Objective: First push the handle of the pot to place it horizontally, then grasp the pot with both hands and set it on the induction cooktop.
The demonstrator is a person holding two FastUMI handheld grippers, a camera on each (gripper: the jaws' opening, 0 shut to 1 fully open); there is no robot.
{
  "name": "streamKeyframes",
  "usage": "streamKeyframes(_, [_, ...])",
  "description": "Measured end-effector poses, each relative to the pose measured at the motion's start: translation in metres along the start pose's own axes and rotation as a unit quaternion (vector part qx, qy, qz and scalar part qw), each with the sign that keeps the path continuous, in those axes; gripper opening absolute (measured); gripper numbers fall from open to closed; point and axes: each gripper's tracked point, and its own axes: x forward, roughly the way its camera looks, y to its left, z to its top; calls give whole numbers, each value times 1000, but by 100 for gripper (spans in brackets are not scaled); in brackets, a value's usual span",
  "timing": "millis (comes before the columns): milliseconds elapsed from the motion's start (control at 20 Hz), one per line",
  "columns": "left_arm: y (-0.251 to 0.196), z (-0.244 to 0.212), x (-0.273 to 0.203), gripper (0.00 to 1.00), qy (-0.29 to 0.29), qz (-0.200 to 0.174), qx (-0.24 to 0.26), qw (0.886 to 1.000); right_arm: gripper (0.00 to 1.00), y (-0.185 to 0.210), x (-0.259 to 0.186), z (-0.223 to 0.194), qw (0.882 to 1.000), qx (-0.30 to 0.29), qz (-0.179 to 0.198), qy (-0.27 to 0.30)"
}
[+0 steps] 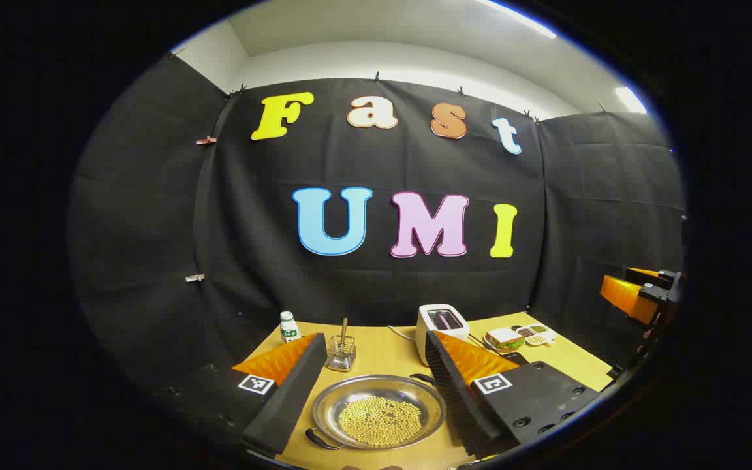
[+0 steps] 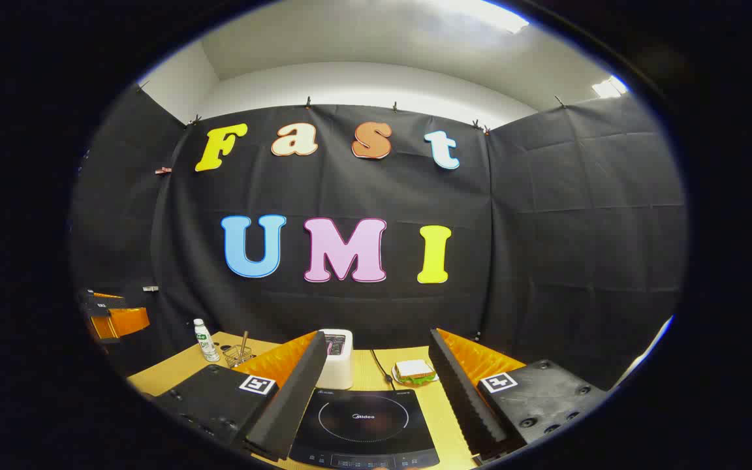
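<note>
**Opening position: pot handles not yet pushed**

We judge that we are at the very start. The pot (image 1: 379, 411), a shallow steel pan holding a heap of small yellow beans, sits on the wooden table (image 1: 386, 356) in the left gripper view, directly ahead of and between the left gripper's (image 1: 376, 398) fingers. Its two dark loop handles lie on a diagonal: one at the near left (image 1: 318, 440), one at the far right (image 1: 423, 378). So the first step, turning them level, is not yet done.

The left gripper is spread wide, holding nothing and touching nothing, high above the pot. The right gripper (image 2: 376, 405) is likewise spread wide and empty, hovering over the induction cooktop (image 2: 364, 424), which lies bare between its fingers.

The next move, as we read it, calls for lowering one finger beside a handle and nudging it sideways so the pot rotates without the beans spilling. Only then can each gripper take a handle.

Behind stand a white toaster (image 1: 441, 324), a glass with a stick (image 1: 341, 352), a small bottle (image 1: 289, 327) and a sandwich (image 2: 414, 372).
</note>
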Motion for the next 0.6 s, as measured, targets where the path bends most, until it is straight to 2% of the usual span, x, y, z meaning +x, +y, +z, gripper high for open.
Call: streamKeyframes(600, [15, -13, -2, 95, 14, 9, 0, 1000, 98, 11, -2, -11, 1000, 2, 4, 11])
